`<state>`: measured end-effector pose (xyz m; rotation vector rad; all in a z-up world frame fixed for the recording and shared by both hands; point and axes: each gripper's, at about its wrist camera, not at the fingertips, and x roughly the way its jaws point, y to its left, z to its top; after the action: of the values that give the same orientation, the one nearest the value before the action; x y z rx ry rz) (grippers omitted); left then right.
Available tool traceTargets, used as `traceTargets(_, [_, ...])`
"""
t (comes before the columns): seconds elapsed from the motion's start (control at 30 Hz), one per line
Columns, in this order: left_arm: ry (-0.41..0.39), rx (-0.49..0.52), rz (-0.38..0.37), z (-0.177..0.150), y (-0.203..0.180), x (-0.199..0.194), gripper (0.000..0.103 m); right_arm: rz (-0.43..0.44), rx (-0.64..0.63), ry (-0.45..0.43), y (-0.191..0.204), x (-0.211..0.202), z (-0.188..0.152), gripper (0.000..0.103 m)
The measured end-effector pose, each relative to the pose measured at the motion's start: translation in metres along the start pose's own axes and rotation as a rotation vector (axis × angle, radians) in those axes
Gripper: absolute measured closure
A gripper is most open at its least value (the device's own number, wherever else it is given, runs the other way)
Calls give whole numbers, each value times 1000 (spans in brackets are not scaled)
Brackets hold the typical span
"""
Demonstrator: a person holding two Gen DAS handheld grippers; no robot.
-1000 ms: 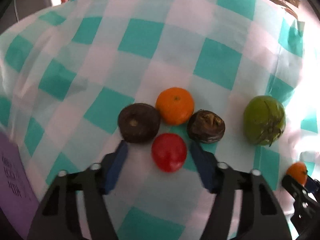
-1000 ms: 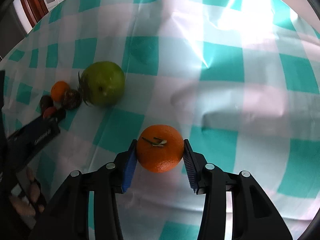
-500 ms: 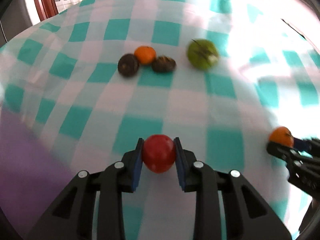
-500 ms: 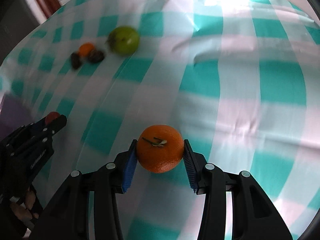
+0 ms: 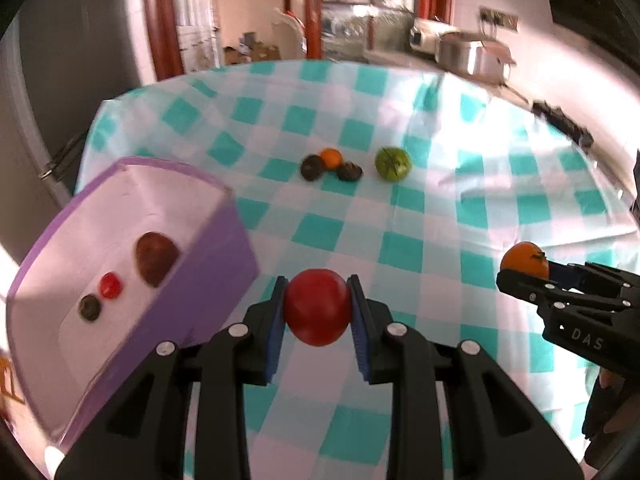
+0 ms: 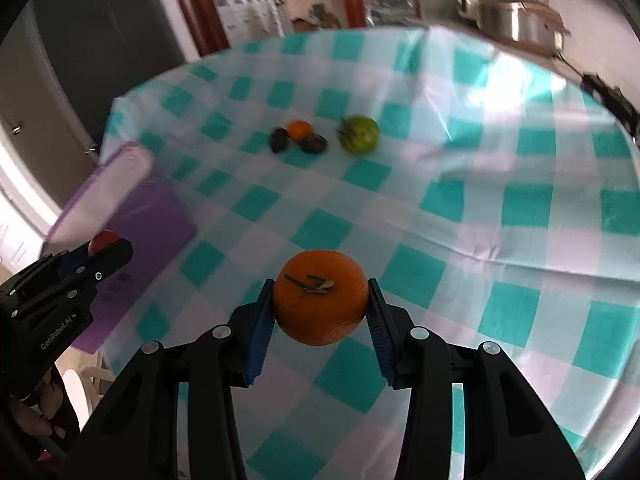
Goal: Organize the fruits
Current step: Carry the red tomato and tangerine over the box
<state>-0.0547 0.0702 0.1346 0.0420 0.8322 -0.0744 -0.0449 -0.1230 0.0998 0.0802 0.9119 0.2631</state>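
My left gripper [image 5: 318,312] is shut on a red tomato [image 5: 317,306] and holds it above the checked tablecloth, just right of a purple box [image 5: 208,292]. The box holds a brown fruit [image 5: 155,258], a small red one [image 5: 110,285] and a small dark one [image 5: 89,307]. My right gripper [image 6: 320,312] is shut on an orange [image 6: 320,297], held above the cloth at the right; it also shows in the left wrist view [image 5: 525,266]. On the far cloth lie a green tomato [image 5: 393,163], a small orange [image 5: 331,157] and two dark fruits [image 5: 312,167].
The table has a teal and white checked cloth [image 5: 420,216]; its far edge curves away. The purple box [image 6: 132,200] hangs over the table's left side. A metal pot [image 6: 508,20] stands on a counter behind. A dark door [image 6: 80,60] is at the left.
Both grippers have pulled back and up from the fruit cluster with their fruits. The purple box has come into view at the left.
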Motion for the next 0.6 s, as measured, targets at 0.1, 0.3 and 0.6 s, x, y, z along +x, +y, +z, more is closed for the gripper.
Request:
traceTargets(0.1, [-32, -46, 12, -6, 12, -28, 73, 30, -32, -32, 12, -20, 0, 60])
traceTargets(0.3, [-81, -135, 33, -16, 35, -65, 73, 70, -96, -70, 43, -42, -3, 60])
traceTargets(0.6, [-116, -203, 78, -12, 88, -76, 73, 102, -131, -71, 82, -29, 15, 60])
